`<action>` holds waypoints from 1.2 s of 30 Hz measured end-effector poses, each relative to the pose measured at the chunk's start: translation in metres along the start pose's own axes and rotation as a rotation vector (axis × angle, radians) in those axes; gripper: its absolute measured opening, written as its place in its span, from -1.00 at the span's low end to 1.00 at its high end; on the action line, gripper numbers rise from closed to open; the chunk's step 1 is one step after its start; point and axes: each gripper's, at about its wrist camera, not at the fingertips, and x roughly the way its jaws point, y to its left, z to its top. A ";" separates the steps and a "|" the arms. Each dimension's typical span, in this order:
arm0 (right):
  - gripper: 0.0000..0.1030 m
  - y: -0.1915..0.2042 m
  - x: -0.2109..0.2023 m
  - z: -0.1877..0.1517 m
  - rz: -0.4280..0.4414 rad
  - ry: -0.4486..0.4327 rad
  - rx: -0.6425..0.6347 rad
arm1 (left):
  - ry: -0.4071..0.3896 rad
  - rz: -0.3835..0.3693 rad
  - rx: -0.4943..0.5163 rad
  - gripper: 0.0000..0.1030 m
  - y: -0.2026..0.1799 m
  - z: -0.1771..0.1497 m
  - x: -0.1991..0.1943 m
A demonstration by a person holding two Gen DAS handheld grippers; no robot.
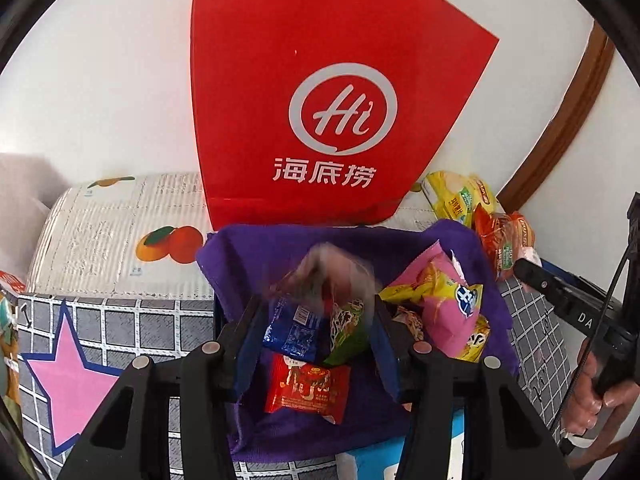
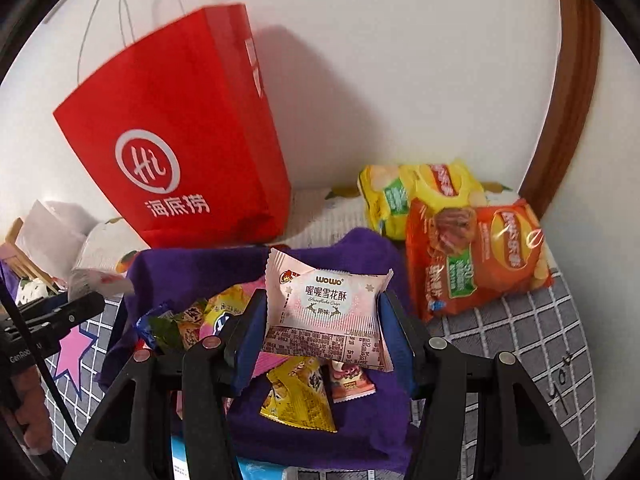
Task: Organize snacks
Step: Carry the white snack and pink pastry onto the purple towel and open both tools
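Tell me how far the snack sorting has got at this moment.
Done: several small packets already lie on the purple cloth. In hand: the right gripper is shut on a pink WOWO snowflake-crisp packet above the cloth; the left gripper holds a blurred clear-wrapped snack. Left: the yellow and orange chip bags lie beside the cloth, near the red paper bag.

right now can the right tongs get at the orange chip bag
Probably not: the right tongs are already clamped on a pink snack packet. The orange chip bag lies uncovered just to the right, so the path is free once the packet goes.
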 end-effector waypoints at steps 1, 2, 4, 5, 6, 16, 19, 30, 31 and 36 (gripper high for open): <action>0.07 0.000 0.002 0.000 0.005 0.007 -0.001 | 0.007 -0.008 0.003 -0.30 -0.001 -0.001 0.001; 0.07 0.001 0.004 -0.001 0.010 0.011 -0.001 | 0.013 -0.010 0.003 -0.30 -0.001 -0.001 0.003; 0.07 0.004 0.007 -0.002 0.017 0.017 -0.010 | 0.017 -0.017 0.016 -0.30 -0.004 -0.003 0.006; 0.07 0.005 0.008 -0.002 0.022 0.020 -0.013 | 0.022 -0.018 0.021 -0.30 -0.005 -0.003 0.008; 0.07 0.006 0.009 -0.002 0.027 0.023 -0.016 | 0.032 -0.023 0.017 -0.30 -0.006 -0.003 0.011; 0.08 -0.003 0.013 -0.002 0.003 0.043 0.001 | 0.044 -0.037 0.018 -0.31 -0.008 -0.005 0.014; 0.08 -0.005 0.015 -0.002 -0.011 0.058 0.004 | 0.044 -0.036 0.009 -0.31 -0.004 -0.004 0.013; 0.08 0.002 0.024 -0.006 -0.019 0.103 -0.039 | 0.050 -0.044 -0.005 -0.31 0.001 -0.002 0.012; 0.08 0.004 0.027 -0.007 -0.025 0.111 -0.046 | 0.049 -0.043 -0.005 -0.31 0.001 -0.002 0.012; 0.08 0.010 0.038 -0.011 -0.028 0.155 -0.071 | 0.050 -0.043 -0.001 -0.31 0.000 -0.001 0.011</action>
